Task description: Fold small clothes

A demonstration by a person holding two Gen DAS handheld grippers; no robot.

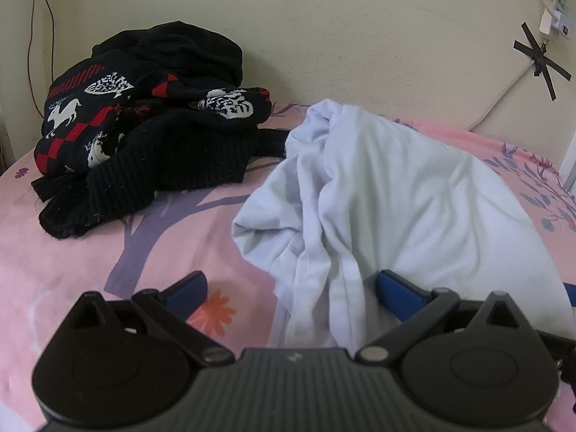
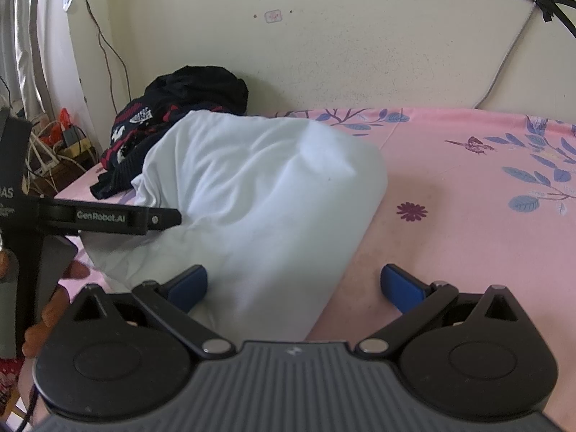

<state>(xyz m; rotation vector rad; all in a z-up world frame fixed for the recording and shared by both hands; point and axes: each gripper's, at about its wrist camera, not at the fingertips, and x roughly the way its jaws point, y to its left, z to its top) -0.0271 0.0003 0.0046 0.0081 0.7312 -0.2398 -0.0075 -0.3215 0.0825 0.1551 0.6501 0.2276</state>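
Note:
A pale blue-white garment (image 1: pixel 388 194) lies bunched on the pink bedsheet (image 1: pixel 72 259). My left gripper (image 1: pixel 293 284) is open, and a thick fold of the garment's near edge runs between its blue fingers (image 1: pixel 396 288). In the right wrist view the same garment (image 2: pixel 259 194) forms a puffed mound. My right gripper (image 2: pixel 293 284) is open and low over the mound's near right edge, with its left finger (image 2: pixel 189 286) against the cloth and its right finger over bare sheet. The left gripper's black arm (image 2: pixel 108 217) reaches the garment from the left.
A heap of black knitwear with red and white patterns (image 1: pixel 144 122) sits at the back left by the wall (image 1: pixel 360 36). Cables and taped crosses (image 1: pixel 540 61) hang on the wall. A hand (image 2: pixel 61 306) holds the left tool. Bare sheet (image 2: pixel 468 198) spreads to the right.

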